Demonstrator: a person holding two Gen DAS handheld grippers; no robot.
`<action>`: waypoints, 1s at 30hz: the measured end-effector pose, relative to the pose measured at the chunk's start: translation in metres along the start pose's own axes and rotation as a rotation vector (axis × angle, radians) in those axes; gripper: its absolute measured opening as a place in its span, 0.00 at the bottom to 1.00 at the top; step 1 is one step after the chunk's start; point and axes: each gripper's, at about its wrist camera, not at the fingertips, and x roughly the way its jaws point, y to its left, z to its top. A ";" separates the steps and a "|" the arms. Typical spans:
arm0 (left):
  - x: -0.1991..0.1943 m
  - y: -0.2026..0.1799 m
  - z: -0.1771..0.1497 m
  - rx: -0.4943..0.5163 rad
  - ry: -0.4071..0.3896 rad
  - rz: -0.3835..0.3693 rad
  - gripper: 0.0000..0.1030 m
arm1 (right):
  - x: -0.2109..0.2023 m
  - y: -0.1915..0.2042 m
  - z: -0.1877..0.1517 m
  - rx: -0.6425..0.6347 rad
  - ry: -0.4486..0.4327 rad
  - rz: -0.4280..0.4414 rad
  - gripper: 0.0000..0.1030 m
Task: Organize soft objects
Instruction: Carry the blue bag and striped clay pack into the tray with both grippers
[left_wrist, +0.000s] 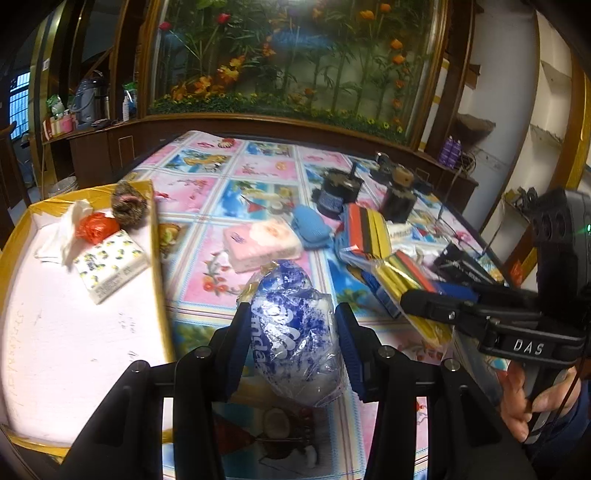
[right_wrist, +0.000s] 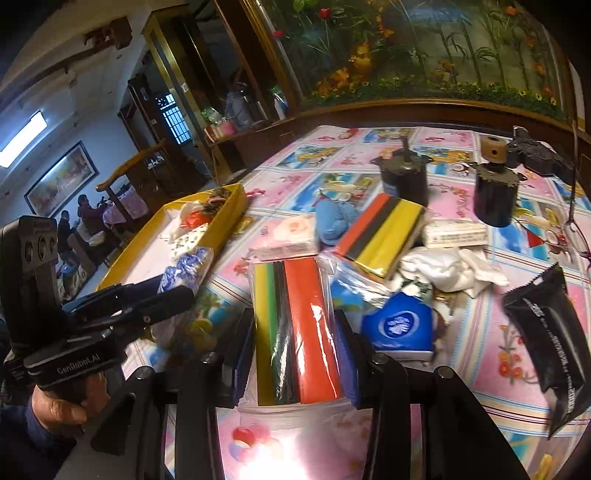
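Observation:
My left gripper (left_wrist: 291, 343) is shut on a blue-and-white plastic-wrapped bundle (left_wrist: 291, 325), held above the table's front edge beside a yellow-rimmed box (left_wrist: 157, 236). The box holds a lemon-print tissue pack (left_wrist: 110, 262), an orange bag (left_wrist: 96, 227), a brown scrunchie (left_wrist: 129, 206) and white tissue. My right gripper (right_wrist: 295, 350) is shut on a clear pack of yellow, green, black and orange strips (right_wrist: 295, 332). The right wrist view also shows the bundle (right_wrist: 188, 269) at the left, close to the box (right_wrist: 236, 206).
On the flowered tablecloth lie a pink tissue pack (left_wrist: 262, 242), a blue cloth (left_wrist: 310, 227), a second striped pack (right_wrist: 384, 229), a blue tissue pack (right_wrist: 399, 325), white cloth (right_wrist: 443, 269), a black pouch (right_wrist: 550, 343), two black cylinders (right_wrist: 402, 181) and glasses (right_wrist: 572, 229).

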 end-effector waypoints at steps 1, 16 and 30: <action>-0.004 0.005 0.002 -0.011 -0.010 0.007 0.43 | 0.003 0.004 0.001 0.002 0.000 0.012 0.43; -0.052 0.164 0.018 -0.293 -0.031 0.178 0.44 | 0.086 0.149 0.030 -0.175 0.097 0.159 0.43; -0.011 0.215 0.036 -0.339 0.139 0.204 0.44 | 0.164 0.195 0.024 -0.241 0.229 0.035 0.43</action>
